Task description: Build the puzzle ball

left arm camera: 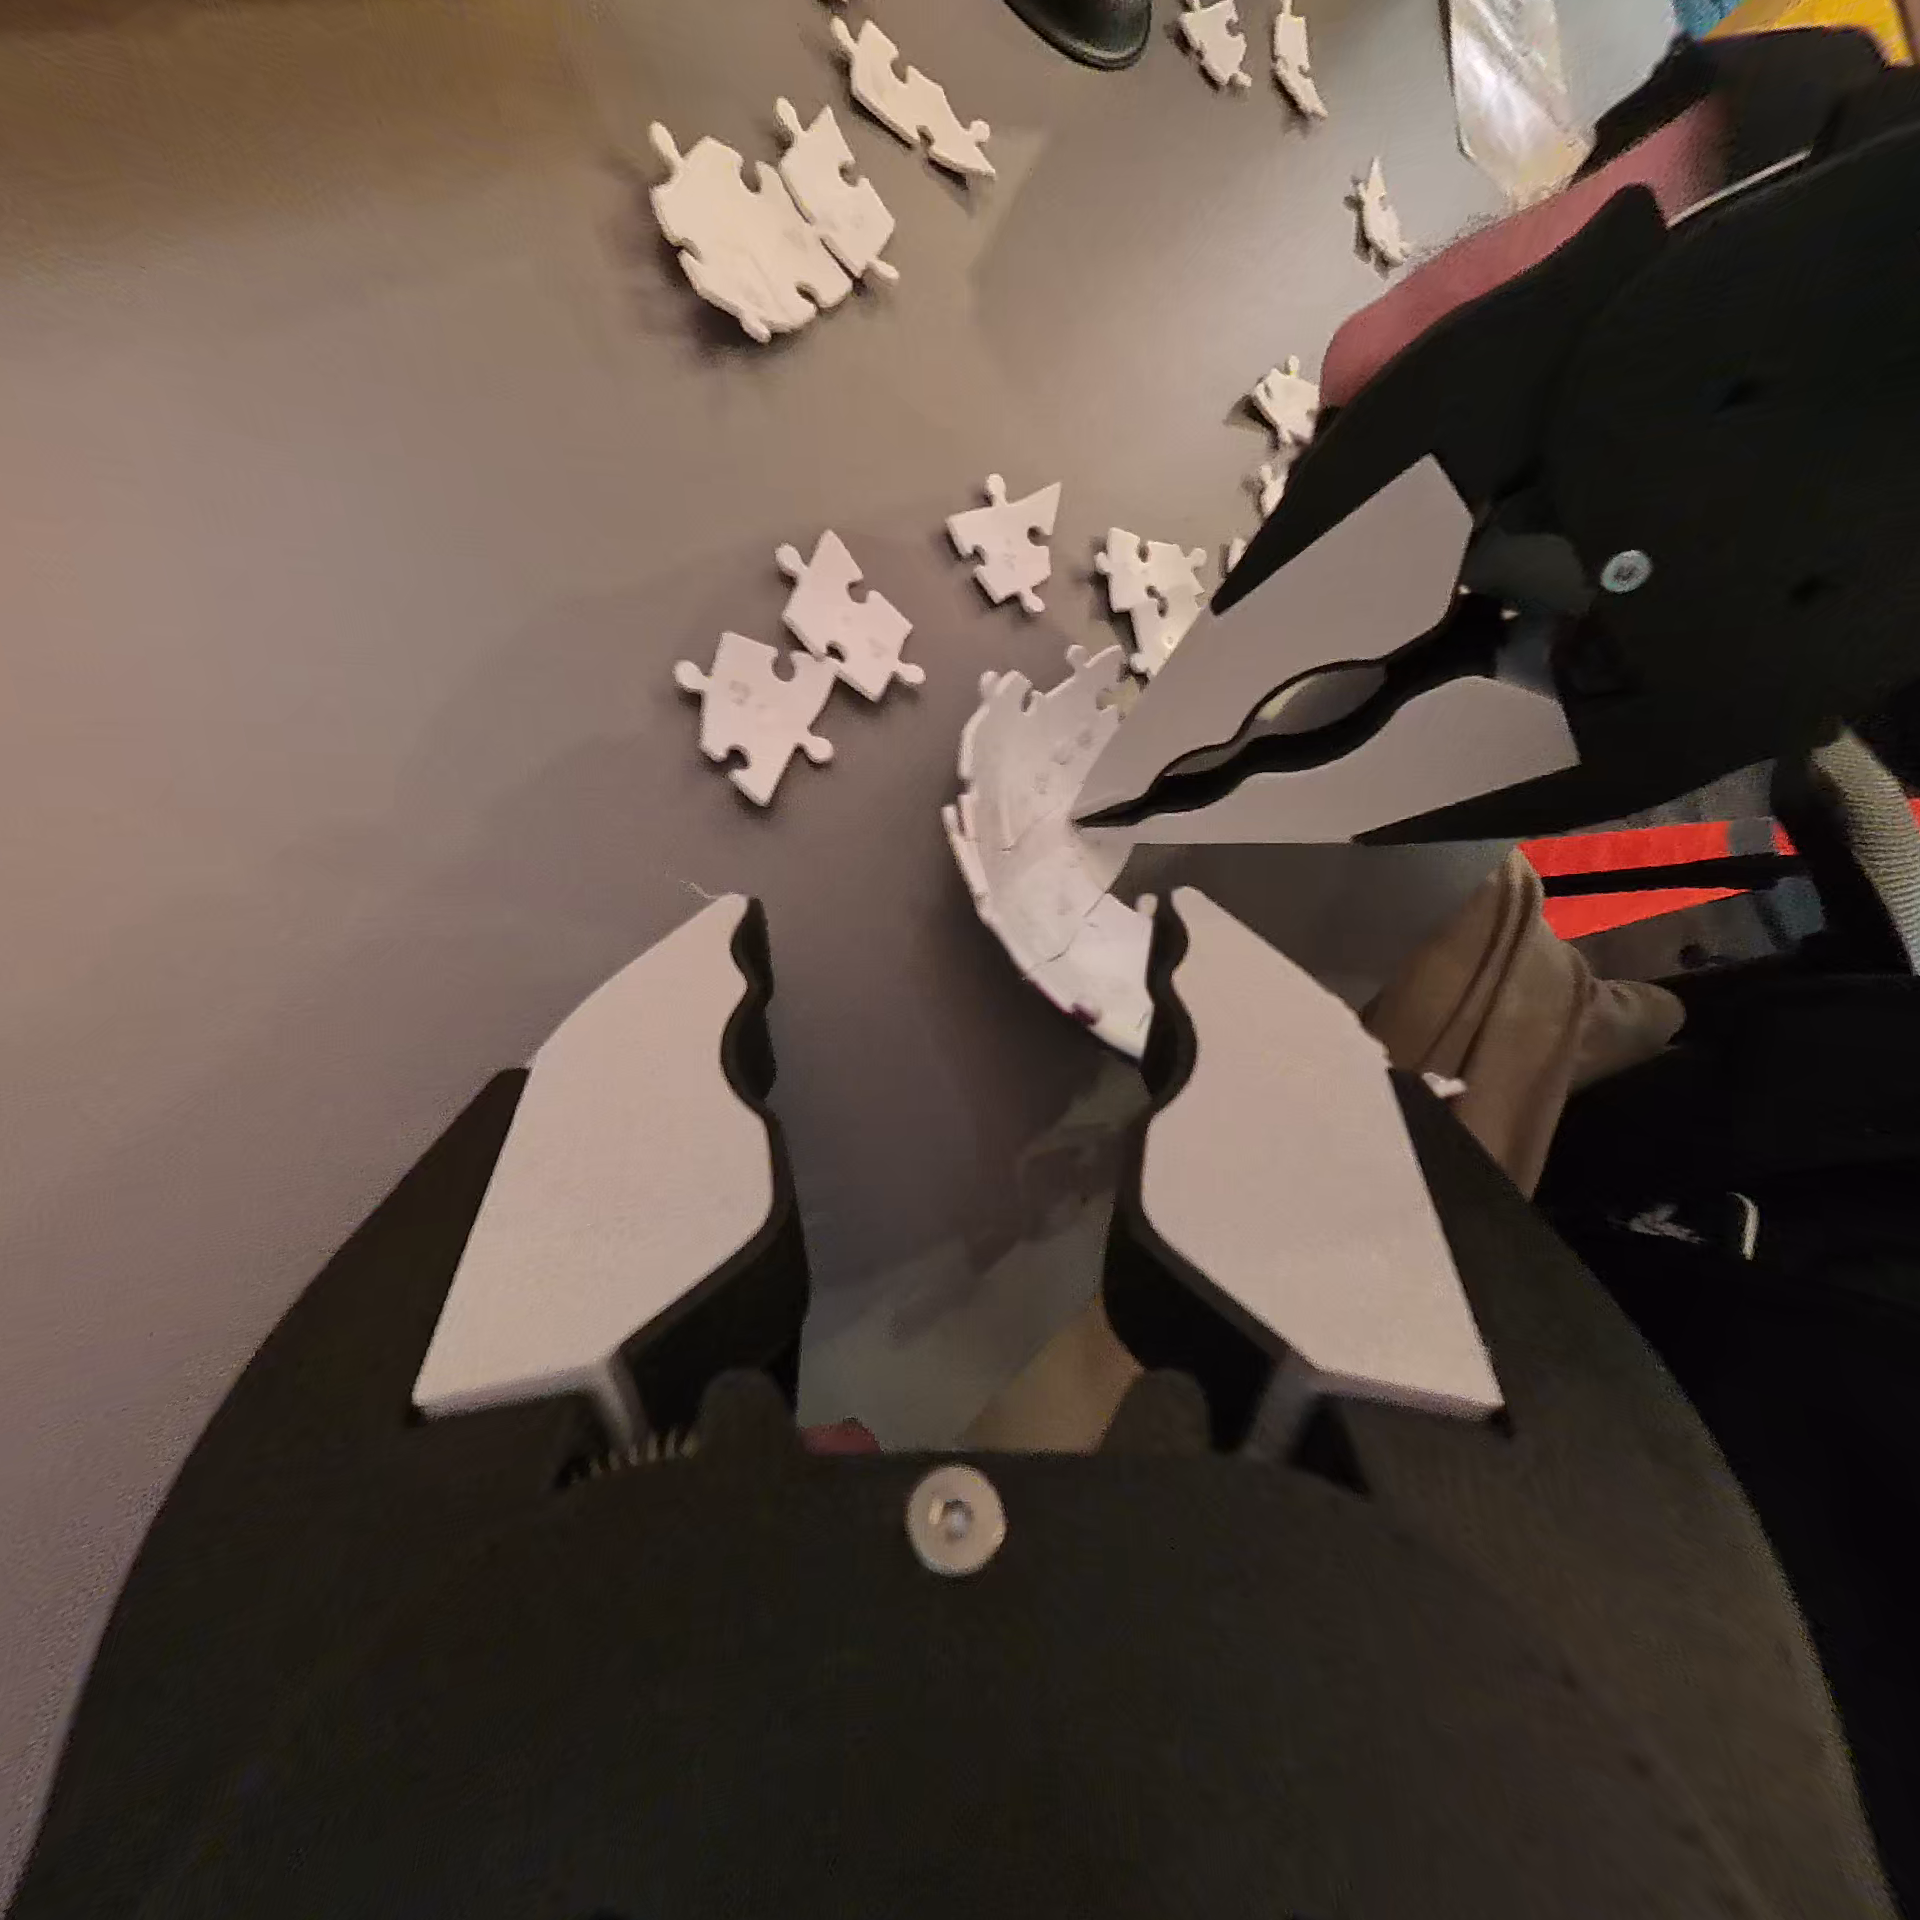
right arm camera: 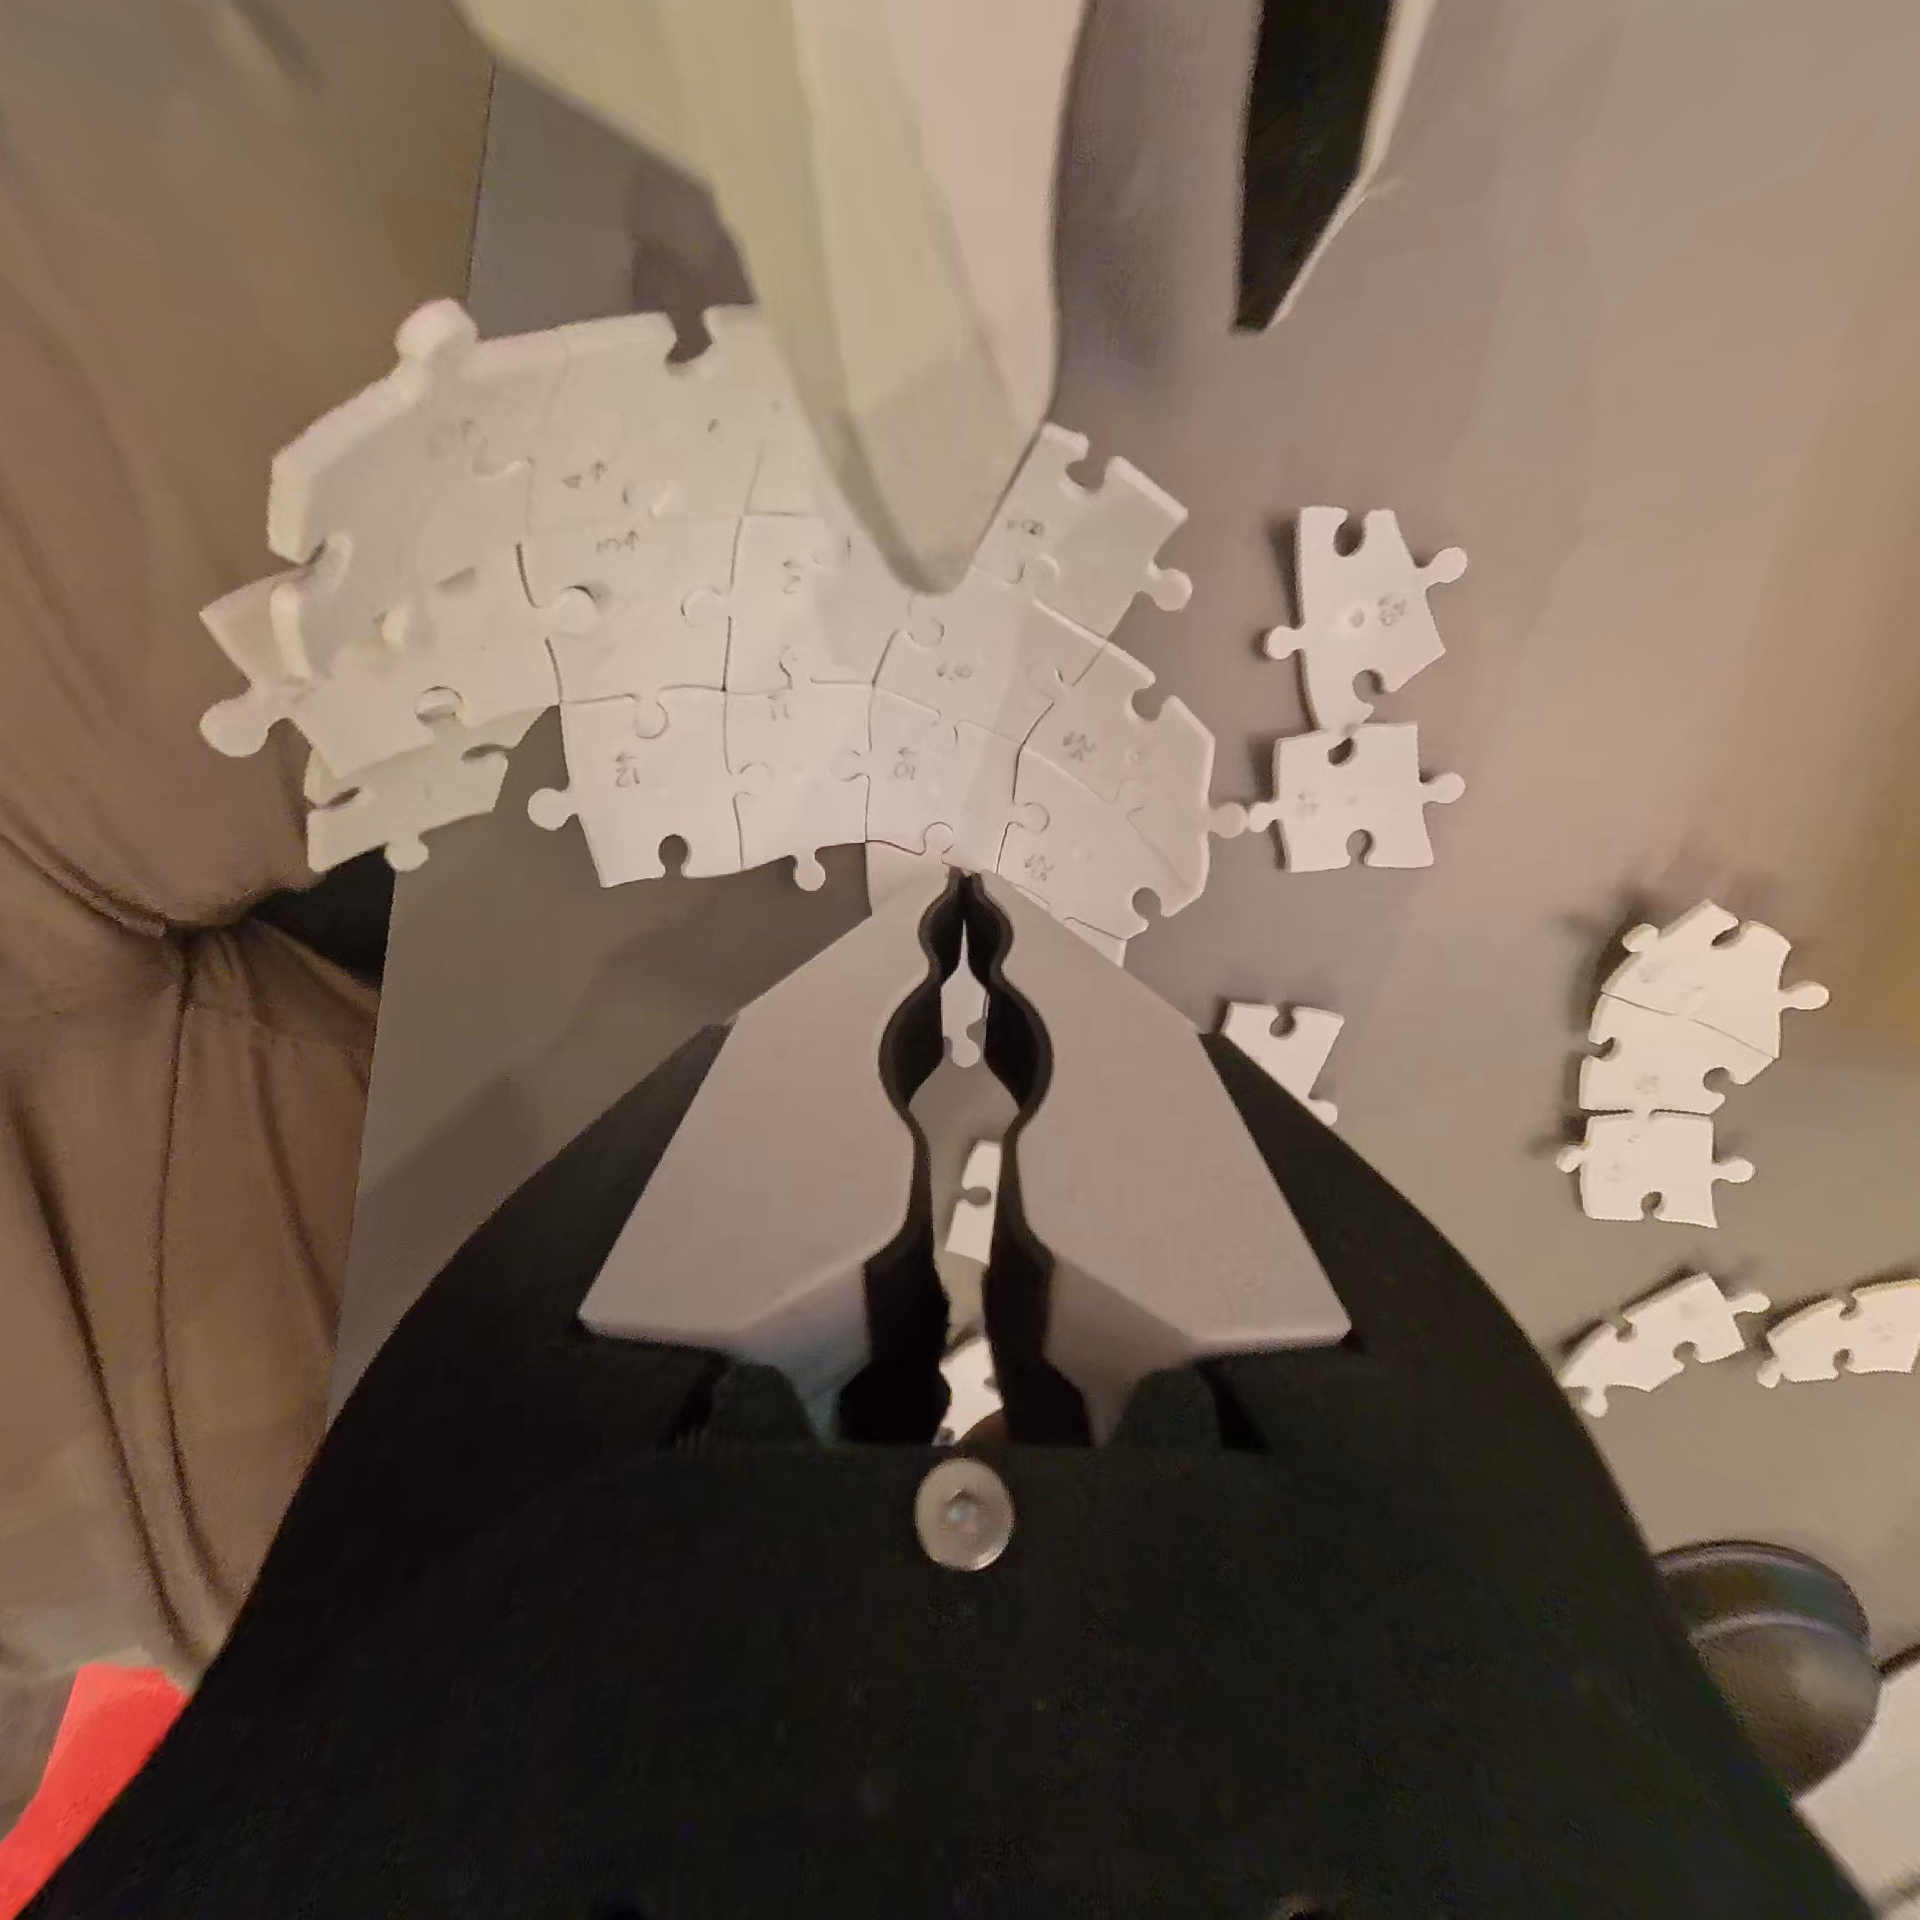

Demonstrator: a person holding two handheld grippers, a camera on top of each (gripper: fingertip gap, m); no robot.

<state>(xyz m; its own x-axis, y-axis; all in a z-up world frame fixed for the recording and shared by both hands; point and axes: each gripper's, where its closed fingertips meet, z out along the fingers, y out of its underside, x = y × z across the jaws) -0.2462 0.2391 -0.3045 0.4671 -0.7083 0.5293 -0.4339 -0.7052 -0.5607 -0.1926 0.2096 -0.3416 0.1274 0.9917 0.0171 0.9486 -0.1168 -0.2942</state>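
Observation:
A curved, partly built section of the white puzzle ball (left arm camera: 1023,831) stands on edge near the grey table's (left arm camera: 416,623) right edge. My right gripper (left arm camera: 1091,816) comes in from the right and is shut on its rim. In the right wrist view the section (right arm camera: 727,644) spreads across the middle, with the right gripper (right arm camera: 961,883) pinching its lower edge. My left gripper (left arm camera: 961,914) is open and empty, and its right finger is just in front of the section. Its fingers (right arm camera: 914,364) show blurred above the section in the right wrist view.
Loose white pieces and small joined groups lie on the table (left arm camera: 758,717) (left arm camera: 769,229) (right arm camera: 1361,613) (right arm camera: 1683,1049). A black round object (right arm camera: 1766,1652) sits at the table's far side. A person's beige trouser leg (left arm camera: 1507,1018) is beyond the table edge. One gripper's finger ends stand about 8 centimeters off the other's.

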